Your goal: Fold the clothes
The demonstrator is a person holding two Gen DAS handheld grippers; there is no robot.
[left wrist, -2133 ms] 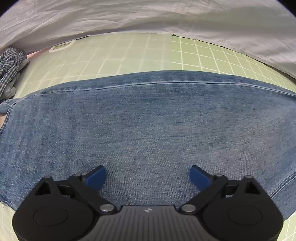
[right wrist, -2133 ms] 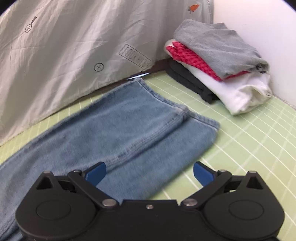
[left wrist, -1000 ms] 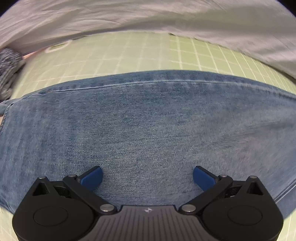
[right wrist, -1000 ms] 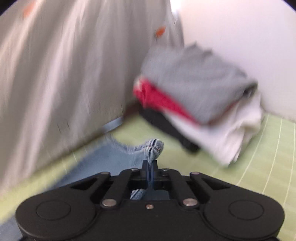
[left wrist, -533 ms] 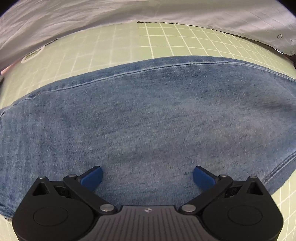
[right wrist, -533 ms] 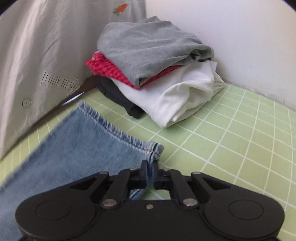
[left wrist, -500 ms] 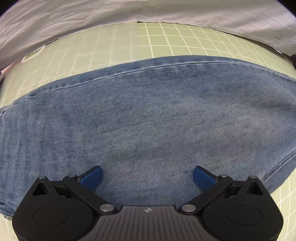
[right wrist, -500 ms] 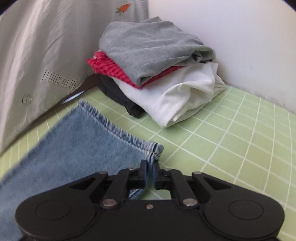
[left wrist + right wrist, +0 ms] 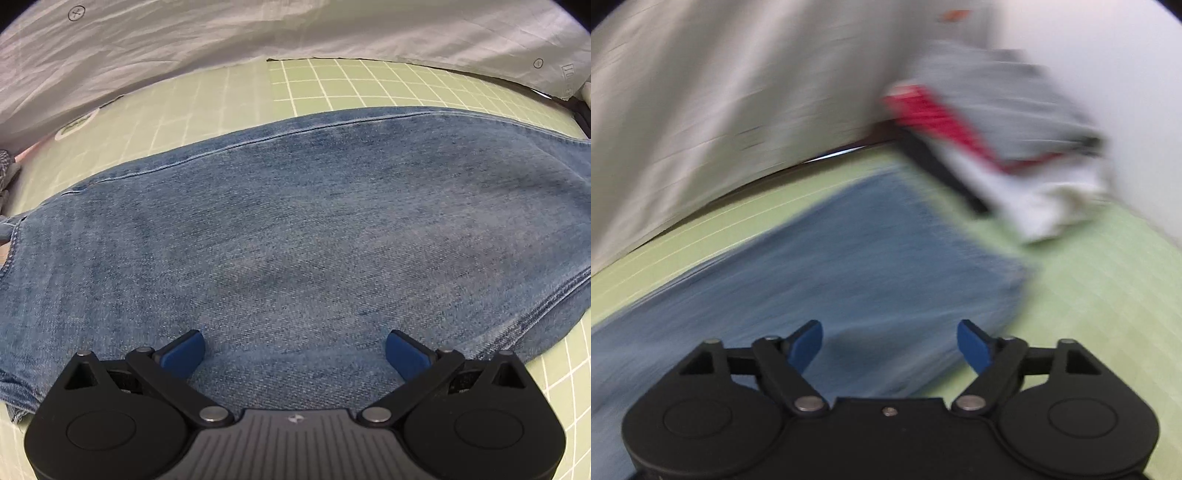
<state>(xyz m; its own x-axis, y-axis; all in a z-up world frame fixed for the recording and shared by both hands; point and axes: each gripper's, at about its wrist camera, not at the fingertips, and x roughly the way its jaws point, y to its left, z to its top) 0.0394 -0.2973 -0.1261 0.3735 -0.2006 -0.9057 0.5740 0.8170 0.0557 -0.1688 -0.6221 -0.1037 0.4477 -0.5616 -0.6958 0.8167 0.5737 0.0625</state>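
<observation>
Our left gripper (image 9: 294,349) is spread wide with nothing between its blue pads, low over the jeans (image 9: 295,229), which lie flat and lengthwise across the green gridded worktop (image 9: 354,83). Our right gripper (image 9: 889,343) is released too, its pads apart above the hem end of the same jeans (image 9: 857,273); that view is smeared by motion, so finer detail there is lost.

The risk we see: denim is thick and stiff, and the two layers may shift against each other, so a pinch that catches only the top layer would drag it off the lower one and leave a crooked fold. A lift at one end alone could also skew the long leg on the mat. The hem lies near the stack of folded clothes (image 9: 1004,147), and a careless swing might knock that pile.

The fabric is faded blue twill with a raised side seam and a stitched hem. A crinkled pale sheet (image 9: 258,33) backs the worktop.
</observation>
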